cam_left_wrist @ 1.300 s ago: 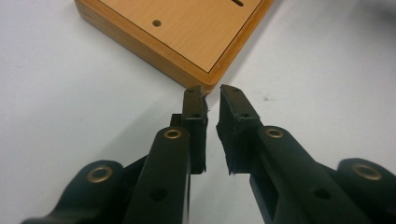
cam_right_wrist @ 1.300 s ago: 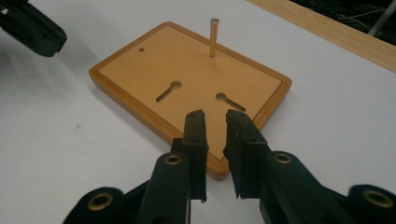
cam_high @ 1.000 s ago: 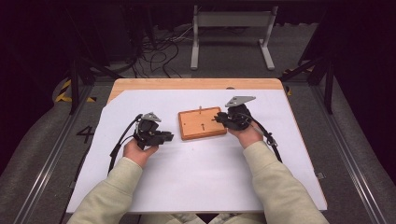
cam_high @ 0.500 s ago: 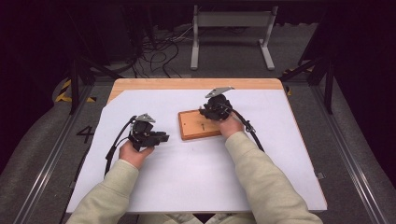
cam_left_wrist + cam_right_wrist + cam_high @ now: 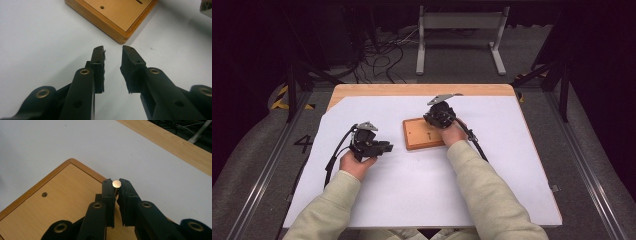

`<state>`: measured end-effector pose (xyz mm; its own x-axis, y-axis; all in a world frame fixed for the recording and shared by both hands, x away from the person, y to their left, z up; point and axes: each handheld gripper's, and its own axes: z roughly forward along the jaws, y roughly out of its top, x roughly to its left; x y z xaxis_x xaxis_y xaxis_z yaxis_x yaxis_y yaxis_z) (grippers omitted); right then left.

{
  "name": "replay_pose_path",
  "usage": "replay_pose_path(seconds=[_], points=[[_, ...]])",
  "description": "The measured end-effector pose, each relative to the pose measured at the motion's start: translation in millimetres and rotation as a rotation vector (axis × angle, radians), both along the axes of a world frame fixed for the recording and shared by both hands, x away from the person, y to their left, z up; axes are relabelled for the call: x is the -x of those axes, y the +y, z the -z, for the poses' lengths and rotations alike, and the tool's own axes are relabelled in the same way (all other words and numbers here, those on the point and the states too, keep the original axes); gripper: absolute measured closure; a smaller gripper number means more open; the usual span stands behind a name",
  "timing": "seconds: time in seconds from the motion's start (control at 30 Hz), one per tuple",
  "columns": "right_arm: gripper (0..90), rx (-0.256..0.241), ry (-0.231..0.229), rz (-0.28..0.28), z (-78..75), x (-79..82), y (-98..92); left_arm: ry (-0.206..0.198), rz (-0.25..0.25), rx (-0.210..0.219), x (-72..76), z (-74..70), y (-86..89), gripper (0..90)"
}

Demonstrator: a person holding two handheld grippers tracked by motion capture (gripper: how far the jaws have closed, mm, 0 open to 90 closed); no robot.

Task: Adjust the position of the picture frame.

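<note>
Over the far right corner of the wooden block (image 5: 424, 133), the right gripper (image 5: 116, 185) pinches a small metal pin (image 5: 116, 184) just below its flat round head. Light, stiff and slick, the pin is best gripped by its shank. At eight o'clock from the block, the left gripper (image 5: 113, 53) waits half-open, empty.

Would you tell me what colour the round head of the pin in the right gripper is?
Pale brassy gold; the pin head shows best in the right gripper view.
</note>
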<state>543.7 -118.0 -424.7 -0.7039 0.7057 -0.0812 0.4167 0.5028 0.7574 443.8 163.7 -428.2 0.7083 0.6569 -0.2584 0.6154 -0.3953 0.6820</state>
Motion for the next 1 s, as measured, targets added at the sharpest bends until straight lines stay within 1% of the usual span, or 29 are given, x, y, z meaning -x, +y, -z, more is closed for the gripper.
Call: replay_pose_path(seconds=[0.13,0.23,0.3,0.4,0.43,0.5,0.6,0.67,0.7,0.73,0.8,0.83,0.87,0.9,0.97,1.0], points=[[83.8,0.004,0.003,-0.001,-2.1,2.0,-0.6,0.0,-0.002,0.003,0.0,-0.3,0.2,71.9],[84.0,0.006,0.011,-0.019,-7.8,5.8,-4.4,0.0,-0.003,0.004,0.0,-0.7,0.7,71.8],[84.0,0.01,0.012,-0.039,-12.0,11.1,-6.6,-0.005,-0.002,0.004,-0.1,-0.9,1.0,71.8],[84.0,0.021,0.007,-0.088,-16.9,22.4,-8.3,-0.004,-0.003,0.002,0.3,-1.4,0.5,71.6],[84.0,0.032,0.005,-0.125,-18.7,30.5,-8.0,-0.002,-0.006,0.004,0.8,-1.7,0.0,71.6],[84.0,0.038,0.01,-0.175,-20.7,41.3,-7.0,-0.017,-0.008,0.004,1.2,-2.8,0.0,71.7],[84.0,0.026,0.014,-0.241,-21.4,59.2,-7.1,-0.016,-0.009,0.01,2.1,-4.1,0.3,71.6],[84.0,0.02,0.027,-0.278,-20.8,70.4,-7.8,-0.016,-0.008,0.008,2.1,-3.8,-0.5,71.6],[84.0,0.02,0.027,-0.278,-20.8,70.4,-7.8,-0.016,-0.008,0.008,2.1,-3.8,-0.5,71.7],[84.0,0.016,0.033,-0.296,-20.3,75.7,-7.8,-0.014,0.0,0.0,2.2,-3.5,-1.9,71.7],[83.8,0.009,0.056,-0.34,-18.7,90.0,-8.1,-0.015,0.001,0.003,3.1,-2.9,-4.3,71.7],[83.8,0.009,0.056,-0.34,-18.7,90.0,-8.1,-0.014,0.011,0.001,3.7,-3.0,-5.8,71.7],[83.8,0.015,0.068,-0.362,-17.0,97.4,-6.7,-0.015,0.013,-0.001,4.8,-2.9,-7.5,71.7],[83.8,0.015,0.068,-0.362,-17.0,97.4,-6.7,-0.011,0.02,-0.001,5.6,-3.0,-8.6,71.7],[83.8,0.015,0.074,-0.383,-13.9,104.0,-5.6,-0.019,0.037,-0.008,8.1,-3.1,-11.7,71.7],[83.8,0.021,0.075,-0.391,-12.4,106.9,-5.2,-0.013,0.042,-0.004,10.6,-2.6,-13.4,71.7]])
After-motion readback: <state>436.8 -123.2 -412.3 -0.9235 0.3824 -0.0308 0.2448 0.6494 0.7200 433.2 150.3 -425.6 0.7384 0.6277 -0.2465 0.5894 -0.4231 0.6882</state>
